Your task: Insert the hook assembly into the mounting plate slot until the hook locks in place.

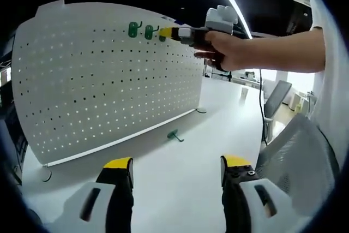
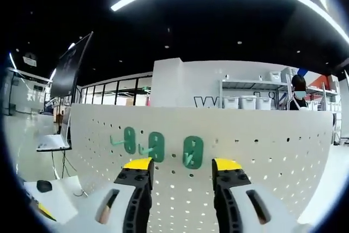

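White perforated metal pegboard [image 1: 109, 80] stood upright on white table [image 1: 180, 178]. Three green plastic hooks [image 2: 192, 152] seated in top row; fourth [image 1: 174, 135] lay on table. Right claw [image 2: 181, 172] open, empty, at third hook. Left claw [image 1: 175, 168] open, empty. Hook judged light, stiff; grip backplate edges.

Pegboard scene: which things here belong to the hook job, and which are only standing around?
Job:
white pegboard
three green hooks on it
loose green hook on the table
right gripper
left gripper

Not job:
grey chair
shelf with white bins
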`<state>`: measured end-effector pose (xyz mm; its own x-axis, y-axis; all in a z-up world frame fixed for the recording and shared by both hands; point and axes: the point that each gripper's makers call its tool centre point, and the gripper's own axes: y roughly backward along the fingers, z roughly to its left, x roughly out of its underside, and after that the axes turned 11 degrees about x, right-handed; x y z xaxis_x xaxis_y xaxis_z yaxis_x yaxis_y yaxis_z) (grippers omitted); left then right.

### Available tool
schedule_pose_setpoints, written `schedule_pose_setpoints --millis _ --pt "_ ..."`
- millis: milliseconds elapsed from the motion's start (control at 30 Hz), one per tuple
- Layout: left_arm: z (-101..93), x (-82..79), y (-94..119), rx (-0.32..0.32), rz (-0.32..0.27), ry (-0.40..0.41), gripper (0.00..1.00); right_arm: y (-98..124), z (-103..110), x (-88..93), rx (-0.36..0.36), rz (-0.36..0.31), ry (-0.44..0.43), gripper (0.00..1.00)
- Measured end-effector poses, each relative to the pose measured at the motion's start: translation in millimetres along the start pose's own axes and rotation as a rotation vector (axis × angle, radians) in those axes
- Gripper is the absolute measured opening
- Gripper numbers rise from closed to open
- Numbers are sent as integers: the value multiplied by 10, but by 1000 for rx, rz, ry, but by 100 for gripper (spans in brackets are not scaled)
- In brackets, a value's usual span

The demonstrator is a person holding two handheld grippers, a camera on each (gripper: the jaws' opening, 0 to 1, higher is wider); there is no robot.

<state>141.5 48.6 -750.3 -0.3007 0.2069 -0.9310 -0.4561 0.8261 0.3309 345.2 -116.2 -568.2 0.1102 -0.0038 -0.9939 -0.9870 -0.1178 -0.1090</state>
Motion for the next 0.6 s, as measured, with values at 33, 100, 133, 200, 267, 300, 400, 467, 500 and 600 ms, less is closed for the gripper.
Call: schedule_pose_setpoints --millis 33,100,133,200,267,300,400,467,500,600 --pt "-4 7 -2 1 4 -2 67 12 9 -15 -9 -11 4 50" --pt "-15 8 -6 4 8 -7 67 23 35 -27 -19 -16 20 52" --pt "-15 4 -6 4 8 -8 67 25 47 -26 -23 -16 25 52" --pt "-15 -3 -7 3 6 -8 67 22 68 -45 -33 -23 10 53" --pt "-9 -8 -7 1 6 -10 67 16 69 -59 -31 -23 -4 53" --pt "-12 -19 -6 1 5 -11 67 19 78 -63 -36 -25 -1 53" --pt "-10 -27 -4 -1 4 -12 67 44 83 -59 -45 -21 -4 51" --pt "-12 -31 -3 -2 4 -15 67 94 88 -57 -65 -26 -14 51" --pt "-10 -32 -3 -2 4 -15 67 113 92 -53 -72 -26 -13 51" --pt "-3 -42 3 -6 -2 -12 67 190 121 -71 -123 -41 -41 51"
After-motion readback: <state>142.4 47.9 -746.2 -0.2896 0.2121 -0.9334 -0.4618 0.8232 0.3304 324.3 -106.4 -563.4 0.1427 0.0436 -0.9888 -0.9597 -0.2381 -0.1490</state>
